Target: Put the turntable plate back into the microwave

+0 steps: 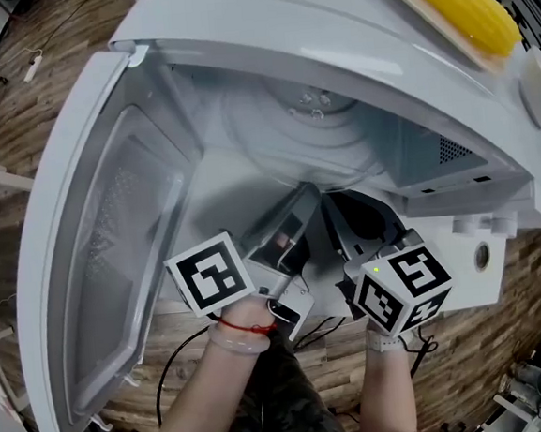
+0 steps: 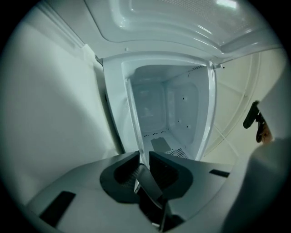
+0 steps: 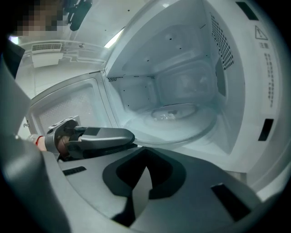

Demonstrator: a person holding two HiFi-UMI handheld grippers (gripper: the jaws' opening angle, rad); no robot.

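Note:
The clear glass turntable plate (image 1: 293, 147) (image 3: 182, 120) lies flat on the floor of the open white microwave (image 1: 349, 34). My left gripper (image 1: 308, 196) (image 2: 142, 154) is rolled on its side and points level into the cavity. Its jaws are almost together, with a thin pale edge (image 2: 132, 127) in the slit. In the right gripper view its fingers (image 3: 109, 136) end at the plate's near left rim. My right gripper (image 1: 331, 210) (image 3: 146, 149) hovers at the cavity mouth, angled down toward the plate, shut with nothing in it.
The microwave door (image 1: 93, 226) stands wide open at the left. A yellow corn cob (image 1: 459, 1) lies on a board on top of the microwave. Black cables (image 1: 170, 360) run over the wooden surface (image 1: 17, 110) below the door.

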